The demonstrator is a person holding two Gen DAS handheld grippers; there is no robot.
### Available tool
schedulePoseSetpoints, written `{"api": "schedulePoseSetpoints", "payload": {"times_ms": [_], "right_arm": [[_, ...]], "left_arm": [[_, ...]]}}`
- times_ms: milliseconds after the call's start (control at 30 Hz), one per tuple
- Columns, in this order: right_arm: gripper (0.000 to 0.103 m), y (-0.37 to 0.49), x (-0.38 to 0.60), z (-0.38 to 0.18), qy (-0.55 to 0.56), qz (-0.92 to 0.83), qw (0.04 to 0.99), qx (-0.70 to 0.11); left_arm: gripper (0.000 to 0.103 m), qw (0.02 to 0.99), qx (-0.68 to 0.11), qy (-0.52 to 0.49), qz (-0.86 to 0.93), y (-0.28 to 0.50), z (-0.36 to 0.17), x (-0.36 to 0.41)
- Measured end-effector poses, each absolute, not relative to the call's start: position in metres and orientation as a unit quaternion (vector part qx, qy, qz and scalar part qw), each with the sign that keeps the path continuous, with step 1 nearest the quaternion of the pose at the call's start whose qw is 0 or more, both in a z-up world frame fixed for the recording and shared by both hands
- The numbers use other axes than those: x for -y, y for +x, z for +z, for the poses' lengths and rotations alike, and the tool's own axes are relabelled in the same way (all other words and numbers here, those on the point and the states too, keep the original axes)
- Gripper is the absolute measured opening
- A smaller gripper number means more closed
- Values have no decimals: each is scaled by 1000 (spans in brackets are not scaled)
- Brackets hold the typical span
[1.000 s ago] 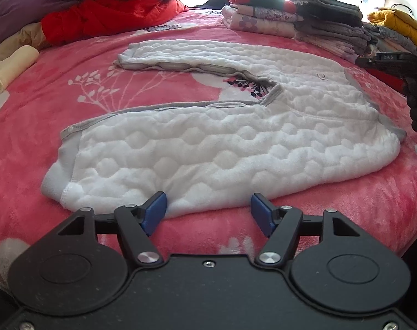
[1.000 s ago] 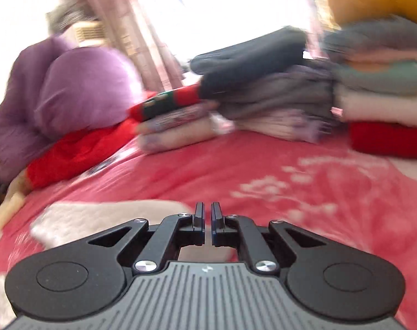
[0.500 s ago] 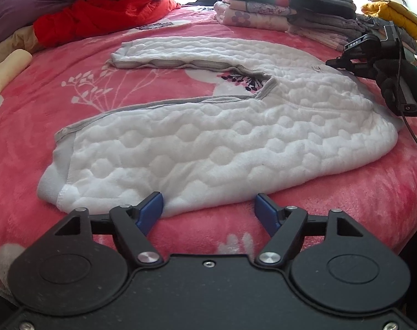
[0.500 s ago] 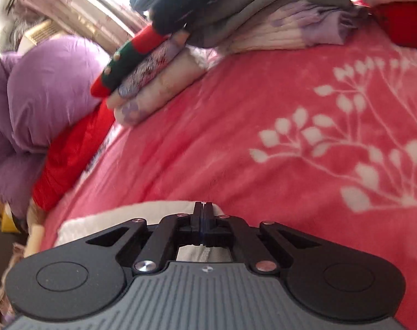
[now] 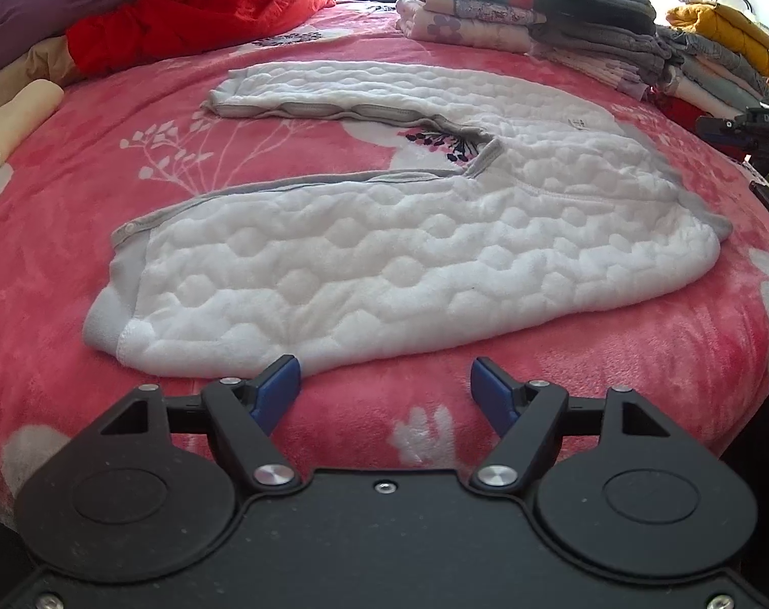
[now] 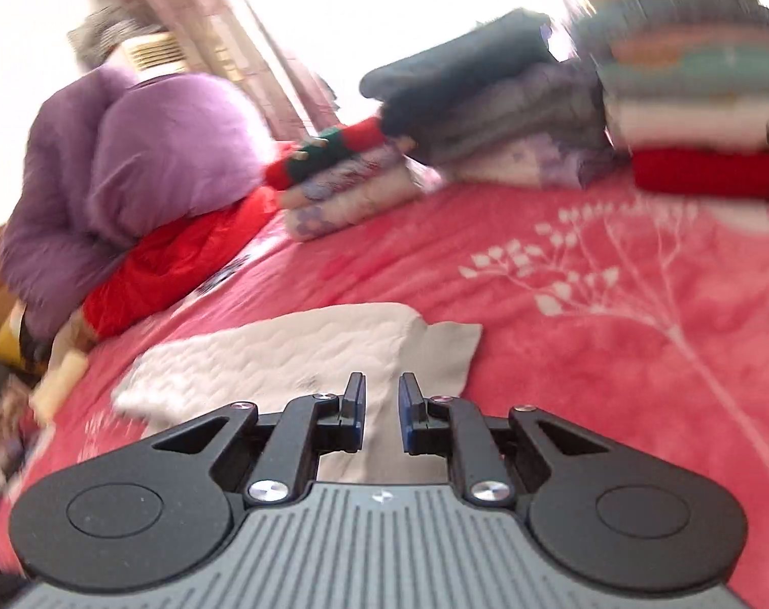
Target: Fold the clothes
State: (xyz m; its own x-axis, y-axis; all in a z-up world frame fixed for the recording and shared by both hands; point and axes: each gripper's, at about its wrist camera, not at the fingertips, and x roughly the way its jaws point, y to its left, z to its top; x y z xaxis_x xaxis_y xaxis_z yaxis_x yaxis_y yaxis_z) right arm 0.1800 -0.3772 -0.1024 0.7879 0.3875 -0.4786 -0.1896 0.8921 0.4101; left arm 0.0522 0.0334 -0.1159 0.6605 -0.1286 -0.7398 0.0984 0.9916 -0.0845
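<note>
A white quilted pair of trousers with grey trim [image 5: 384, 254] lies spread flat on the pink flowered blanket [image 5: 232, 152], both legs pointing left. My left gripper [image 5: 384, 380] is open just in front of the near leg's lower edge, with nothing between its blue pads. In the right wrist view, which is blurred, my right gripper [image 6: 382, 396] hovers over the waist end of the trousers [image 6: 293, 355]. Its jaws are opening, a narrow gap shows, and no cloth is pinched. In the left wrist view the right gripper's tip [image 5: 739, 124] shows at the right edge, off the garment.
Stacks of folded clothes [image 5: 536, 20] line the far side of the bed, with a yellow jacket [image 5: 719, 25] at the right. A red garment [image 5: 181, 20] and purple bedding [image 6: 131, 162] sit at the far left, with a cream roll [image 5: 14, 116] nearby. The bed edge drops off at right.
The right gripper was shut at the trousers' waist half a second ago; it has pulled back to the right and its jaws have parted. The left gripper has hardly moved.
</note>
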Motion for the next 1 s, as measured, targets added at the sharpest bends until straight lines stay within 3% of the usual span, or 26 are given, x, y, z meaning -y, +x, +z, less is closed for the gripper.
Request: {"api": "schedulePoseSetpoints", "payload": {"times_ms": [167,233,300,400,533,700,800,1000], "right_arm": [[17,138,347,-66,17,200,939,-279],[21,124,336,-53,-52,210,939,-268],[32,112,325,-45,-122,223,932,-260],[33,96,307,-46,-233,241,906,-257],[33,81,289,-68,-344,257,863,-267],[34,73,282,-95,-398,266,834,-274],[39,74,285,-98,-388,271,835,-280],[40,76,285,-104,-401,273,827,-282]], "left_arm": [[74,939,-339,28,-58,36,-73,-43],[74,949,-294,102,-55,28,-53,-49],[74,942,-264,199,-61,20,-43,-52],[74,897,-253,351,-88,11,-53,-53],[73,821,-288,479,-117,8,-90,-58],[66,788,-300,526,-114,12,-116,-65],[66,786,-300,531,-103,15,-121,-70],[62,787,-310,522,-107,26,-130,-69]]}}
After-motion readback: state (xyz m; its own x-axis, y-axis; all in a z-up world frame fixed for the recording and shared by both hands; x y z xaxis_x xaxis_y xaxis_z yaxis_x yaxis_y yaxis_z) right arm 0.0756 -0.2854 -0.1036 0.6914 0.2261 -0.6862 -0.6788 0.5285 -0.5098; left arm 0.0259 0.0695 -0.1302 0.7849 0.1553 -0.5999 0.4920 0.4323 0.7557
